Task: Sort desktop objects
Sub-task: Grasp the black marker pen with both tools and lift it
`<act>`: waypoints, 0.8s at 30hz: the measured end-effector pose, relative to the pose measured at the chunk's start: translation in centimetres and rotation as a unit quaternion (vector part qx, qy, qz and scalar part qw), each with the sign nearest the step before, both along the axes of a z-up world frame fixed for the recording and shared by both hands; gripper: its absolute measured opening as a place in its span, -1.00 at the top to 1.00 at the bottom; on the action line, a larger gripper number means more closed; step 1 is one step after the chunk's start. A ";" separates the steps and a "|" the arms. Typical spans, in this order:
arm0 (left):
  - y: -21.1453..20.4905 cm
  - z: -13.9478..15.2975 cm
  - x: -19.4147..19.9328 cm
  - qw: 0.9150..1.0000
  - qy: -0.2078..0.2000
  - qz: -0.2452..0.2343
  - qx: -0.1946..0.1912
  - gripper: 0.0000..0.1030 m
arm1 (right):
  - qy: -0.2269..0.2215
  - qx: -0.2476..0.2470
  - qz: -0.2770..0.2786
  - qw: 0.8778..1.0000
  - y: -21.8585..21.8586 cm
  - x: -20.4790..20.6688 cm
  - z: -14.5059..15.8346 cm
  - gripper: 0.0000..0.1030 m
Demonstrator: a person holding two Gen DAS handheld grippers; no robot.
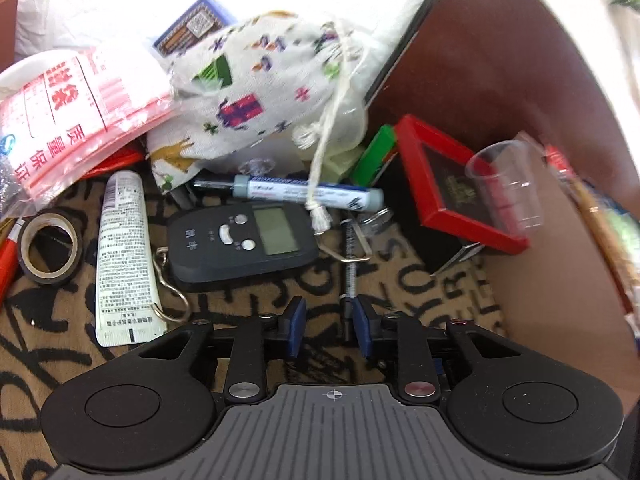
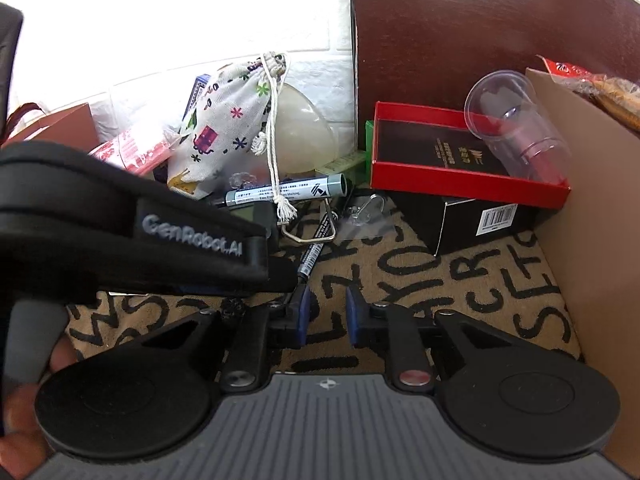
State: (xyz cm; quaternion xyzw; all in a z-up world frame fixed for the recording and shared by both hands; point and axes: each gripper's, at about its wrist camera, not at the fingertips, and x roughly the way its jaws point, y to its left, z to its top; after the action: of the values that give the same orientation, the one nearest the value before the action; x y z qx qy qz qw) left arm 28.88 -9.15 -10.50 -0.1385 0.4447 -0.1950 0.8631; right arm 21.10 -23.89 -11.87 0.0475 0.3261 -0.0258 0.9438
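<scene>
Half-shut, straddled the near tip of the thin black pen (image 1: 350, 264) with the left gripper (image 1: 326, 320) without pinching it, held the right gripper (image 2: 326, 316) narrow and empty alongside; seemingly mid-pick, needing one firm squeeze before lifting.

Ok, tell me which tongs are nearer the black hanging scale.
Left. The left tongs sit just short of the black hanging scale, which lies ahead and slightly left of them. The right tongs are off to its right, farther back.
</scene>
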 end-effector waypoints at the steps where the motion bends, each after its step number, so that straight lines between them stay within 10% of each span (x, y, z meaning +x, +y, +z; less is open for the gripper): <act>1: -0.1 0.0 0.1 1.000 0.000 0.001 0.001 0.24 | -0.001 -0.003 -0.001 1.000 0.1 0.1 -0.1 0.54; 18: 0.0 0.9 0.7 0.999 0.007 -0.021 -0.030 0.02 | -0.009 0.022 0.020 1.000 1.1 -0.8 0.1 0.49; 24: -0.9 0.1 1.6 0.999 0.011 -0.031 -0.015 0.08 | -0.008 0.007 0.005 1.000 0.7 0.4 -0.5 0.78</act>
State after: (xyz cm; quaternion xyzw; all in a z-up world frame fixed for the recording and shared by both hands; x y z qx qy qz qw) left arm 30.52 -10.01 -10.41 -0.1396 0.4552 -0.2269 0.8496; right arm 21.50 -23.21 -12.41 0.0532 0.3193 -0.0185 0.9460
